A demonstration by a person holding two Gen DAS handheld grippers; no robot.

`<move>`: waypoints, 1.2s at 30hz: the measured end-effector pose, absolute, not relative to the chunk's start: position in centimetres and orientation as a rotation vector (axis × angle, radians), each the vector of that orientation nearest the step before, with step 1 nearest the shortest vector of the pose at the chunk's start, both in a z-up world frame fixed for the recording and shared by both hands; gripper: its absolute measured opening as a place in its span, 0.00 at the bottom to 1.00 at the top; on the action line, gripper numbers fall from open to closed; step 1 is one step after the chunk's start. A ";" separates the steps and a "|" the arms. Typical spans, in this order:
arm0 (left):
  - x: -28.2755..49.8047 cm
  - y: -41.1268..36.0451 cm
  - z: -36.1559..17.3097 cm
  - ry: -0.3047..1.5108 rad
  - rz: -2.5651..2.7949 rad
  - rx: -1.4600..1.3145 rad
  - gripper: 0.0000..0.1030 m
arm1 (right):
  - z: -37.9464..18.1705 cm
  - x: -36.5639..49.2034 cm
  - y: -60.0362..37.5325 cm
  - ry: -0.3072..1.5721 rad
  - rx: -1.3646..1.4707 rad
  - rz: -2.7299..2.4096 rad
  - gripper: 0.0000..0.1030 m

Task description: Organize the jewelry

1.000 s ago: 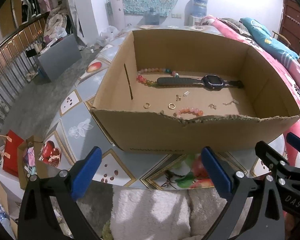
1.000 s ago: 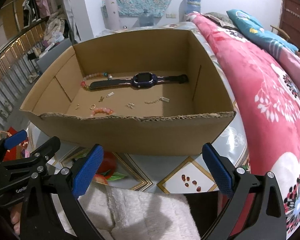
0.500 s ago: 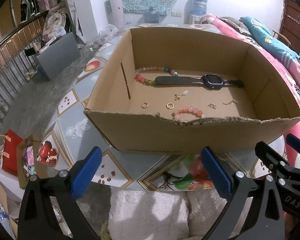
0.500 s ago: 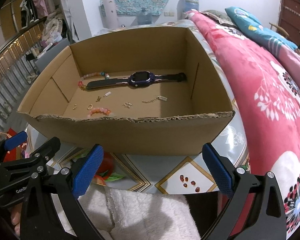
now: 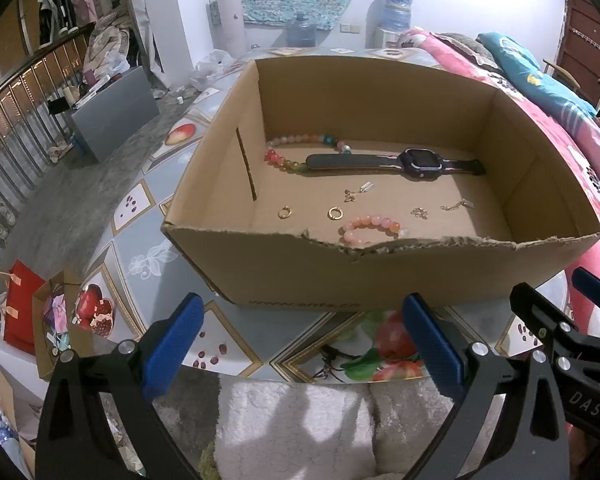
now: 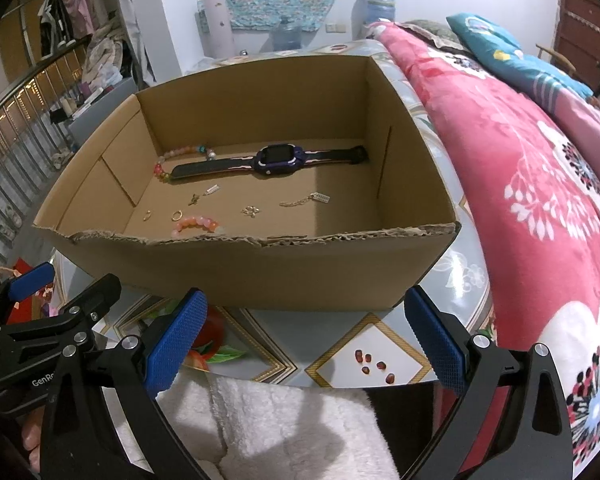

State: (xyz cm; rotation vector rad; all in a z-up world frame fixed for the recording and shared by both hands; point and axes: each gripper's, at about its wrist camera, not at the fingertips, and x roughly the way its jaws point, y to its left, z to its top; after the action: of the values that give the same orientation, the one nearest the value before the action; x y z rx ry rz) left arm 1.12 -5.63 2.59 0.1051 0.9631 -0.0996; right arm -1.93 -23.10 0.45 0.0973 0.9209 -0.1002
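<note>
An open cardboard box point(image 5: 300, 280) point(image 6: 260, 272) stands on a fruit-patterned table. Inside lie a dark smartwatch point(image 5: 420, 160) point(image 6: 278, 158), a multicoloured bead bracelet point(image 5: 296, 142) point(image 6: 180, 152), a pink bead bracelet point(image 5: 370, 226) point(image 6: 196, 224), two gold rings point(image 5: 334, 213) point(image 6: 177, 215), small gold charms point(image 5: 419, 212) point(image 6: 251, 211) and a fine chain point(image 5: 456, 205) point(image 6: 304, 200). My left gripper point(image 5: 304, 344) and right gripper point(image 6: 304, 340) hover open, side by side, in front of the box's near wall, both holding nothing.
A pink floral quilt point(image 6: 540, 184) lies right of the table. White fluffy fabric point(image 6: 280, 432) is just below both grippers. Off the table's left edge are a grey box point(image 5: 112, 112), a railing point(image 5: 16, 128) and a red bag point(image 5: 18, 304) on the floor.
Both grippers have risen slightly, so more of the box floor and the pink bracelet shows over the near wall. Nothing in the box has moved.
</note>
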 end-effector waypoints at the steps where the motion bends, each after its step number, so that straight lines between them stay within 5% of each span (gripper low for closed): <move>1: 1.1 -5.6 2.6 0.963 -0.100 0.105 0.94 | 0.4 -1.9 -23.1 0.921 0.097 -0.100 0.92; 36: 1.2 -5.6 2.6 0.964 -0.100 0.106 0.94 | 0.5 -2.0 -23.4 0.924 0.099 -0.103 0.92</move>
State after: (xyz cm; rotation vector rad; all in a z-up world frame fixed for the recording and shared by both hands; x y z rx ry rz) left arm 1.17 -5.62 2.65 0.1062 0.9645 -0.0997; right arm -2.02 -23.43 0.51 0.0988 0.9238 -0.1027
